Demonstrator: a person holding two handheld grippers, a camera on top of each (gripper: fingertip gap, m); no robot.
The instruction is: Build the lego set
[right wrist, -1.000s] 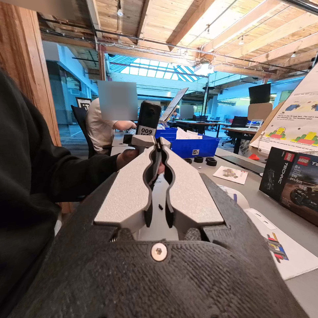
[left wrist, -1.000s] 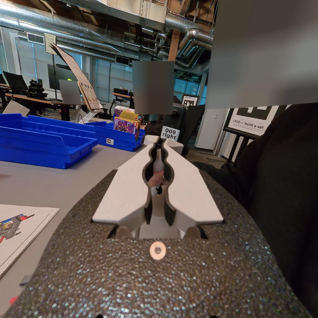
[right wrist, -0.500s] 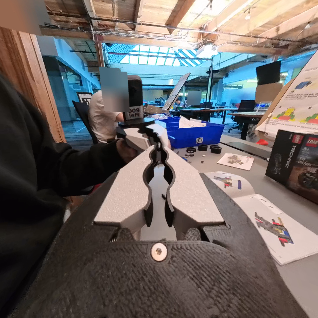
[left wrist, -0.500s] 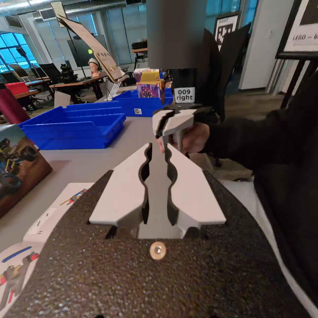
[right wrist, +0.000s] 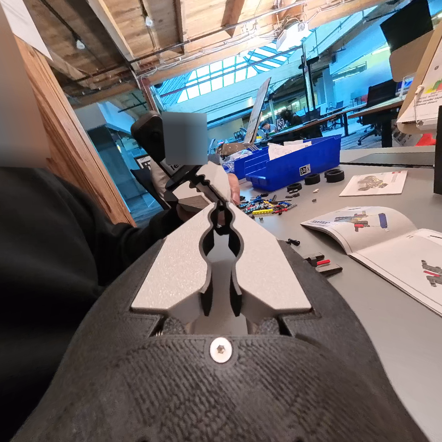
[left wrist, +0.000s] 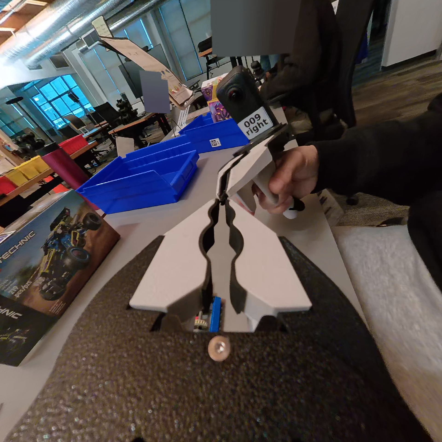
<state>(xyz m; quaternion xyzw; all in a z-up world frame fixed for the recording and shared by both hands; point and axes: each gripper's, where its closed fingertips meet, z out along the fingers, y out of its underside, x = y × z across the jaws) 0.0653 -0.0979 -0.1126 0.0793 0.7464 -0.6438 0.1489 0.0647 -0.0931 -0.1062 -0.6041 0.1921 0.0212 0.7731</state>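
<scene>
My left gripper and right gripper meet tip to tip above the grey table. Both are closed, and a small black lego piece is pinched where the tips touch. In the right wrist view my right gripper is shut on the same black piece, with the left gripper coming in from above. A partly built blue and grey assembly shows under the left gripper. Loose pieces lie in a pile further back on the table.
The set's box stands to the left, with blue bins behind it. The open instruction booklet, a black and red part, a black pin, several tyres and a printed sheet lie on the table. The grippers are tip to tip, or close to it.
Both grippers tilted down towards the table. The left gripper's jaws stood slightly apart half a second ago and have since closed at the right gripper's tip.
</scene>
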